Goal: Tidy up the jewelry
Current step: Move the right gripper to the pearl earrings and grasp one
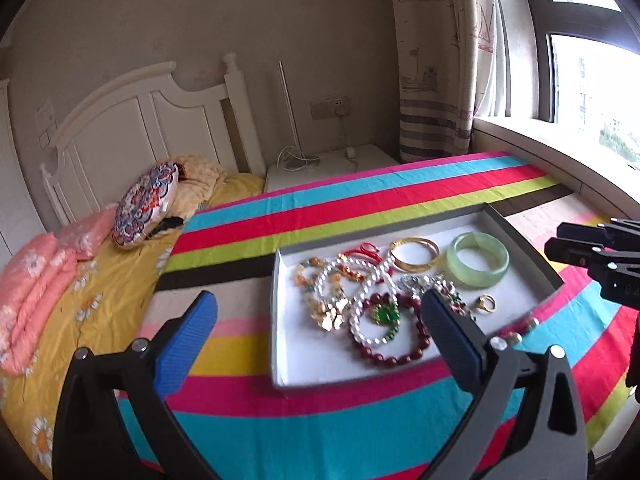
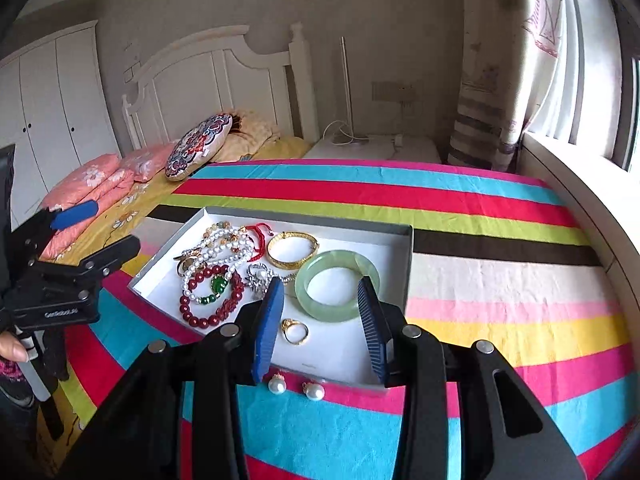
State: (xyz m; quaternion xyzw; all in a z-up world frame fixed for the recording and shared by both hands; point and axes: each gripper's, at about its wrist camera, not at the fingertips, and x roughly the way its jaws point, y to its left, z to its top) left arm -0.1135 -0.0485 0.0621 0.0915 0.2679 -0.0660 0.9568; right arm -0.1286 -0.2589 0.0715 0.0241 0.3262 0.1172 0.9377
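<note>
A shallow grey tray (image 2: 406,264) with a white floor lies on the striped cloth. It holds a pale green jade bangle (image 2: 332,314), a gold bangle (image 2: 288,264), a dark red bead bracelet (image 2: 192,314), pearl strands (image 2: 192,276), a green pendant (image 2: 218,283) and a gold ring (image 2: 286,326). Two pearl earrings (image 2: 277,385) lie on the cloth just outside the tray's near wall. My right gripper (image 2: 320,286) hangs open over the tray's near end, nothing between its pads. My left gripper (image 1: 318,304) is wide open and empty above the tray (image 1: 280,320), over the red beads (image 1: 384,356).
The striped cloth (image 2: 480,280) covers a table beside a bed with a yellow sheet (image 1: 100,300) and pillows (image 1: 144,208). A window sill (image 2: 580,184) runs along the right. A person's hand (image 2: 12,348) holds the left gripper (image 2: 114,226).
</note>
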